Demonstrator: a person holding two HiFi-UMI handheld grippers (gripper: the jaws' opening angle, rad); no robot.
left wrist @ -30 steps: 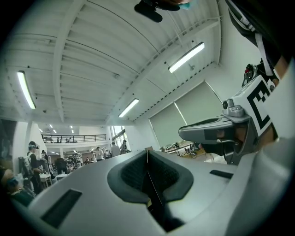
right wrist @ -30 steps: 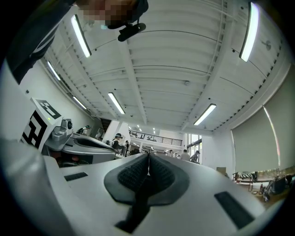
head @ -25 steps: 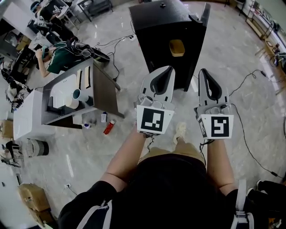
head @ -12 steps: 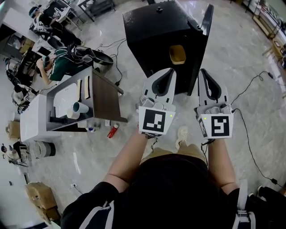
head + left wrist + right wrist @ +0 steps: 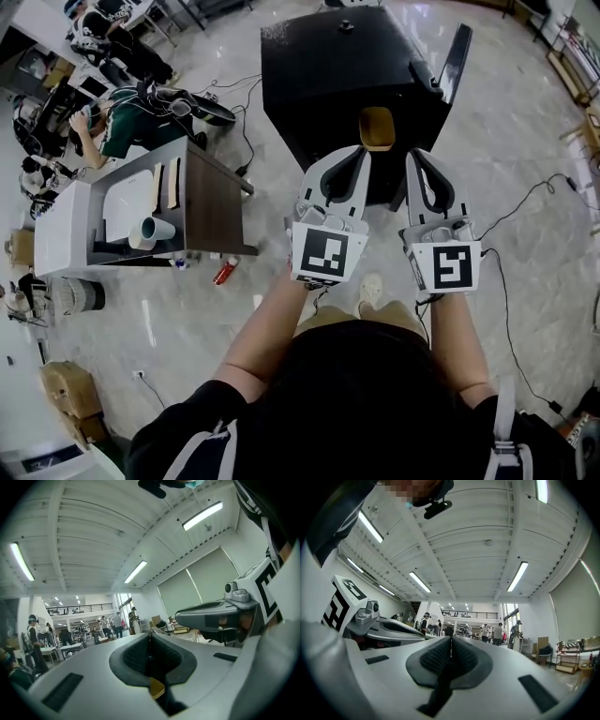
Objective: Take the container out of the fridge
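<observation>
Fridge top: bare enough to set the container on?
Black boxy fridge top: bare from its left edge to the open door, bar one small dark object at the back. Grey table: crowded with white sheet, pale cup.

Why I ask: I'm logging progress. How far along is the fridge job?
Done: the fridge door stands open. In hand: nothing; left gripper and right gripper are shut, empty, short of it. Left: grasp the container inside and pull it out.

No legible text, labels, brands or numbers anywhere
</observation>
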